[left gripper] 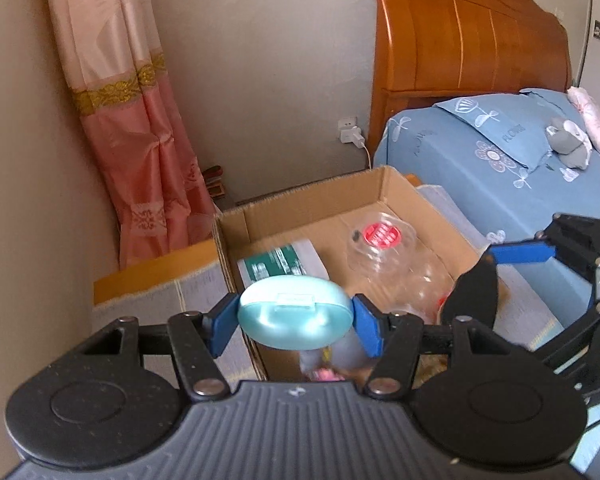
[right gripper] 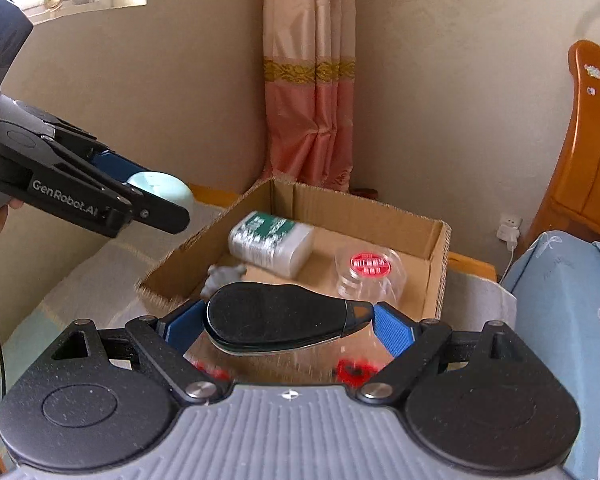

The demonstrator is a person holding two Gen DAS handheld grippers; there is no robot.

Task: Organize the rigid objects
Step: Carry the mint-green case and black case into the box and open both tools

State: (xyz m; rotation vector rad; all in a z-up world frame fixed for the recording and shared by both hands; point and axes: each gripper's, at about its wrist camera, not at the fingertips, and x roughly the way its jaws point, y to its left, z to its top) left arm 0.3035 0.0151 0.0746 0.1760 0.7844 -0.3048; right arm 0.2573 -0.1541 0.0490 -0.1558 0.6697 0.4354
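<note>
Both items are carried clear above the open cardboard box (right gripper: 436, 264), prob so they can drop in beside the green-label bottle (right gripper: 270, 244) and clear red-lid jar (right gripper: 366, 270) already inside, ahead of and below both tools. Left gripper (left gripper: 294, 318) pads clamped on pale-blue oval case (left gripper: 294, 316), jaws fairly narrow. Right gripper (right gripper: 286, 326) jaws wide but clamped on black oval case (right gripper: 276, 318) lengthwise

A glossy pale-blue oval plastic case (left gripper: 294, 317) hangs level above an open cardboard box (left gripper: 312, 204). A flat black teardrop-shaped object (right gripper: 278, 317) sits crosswise over the box's near edge.
</note>
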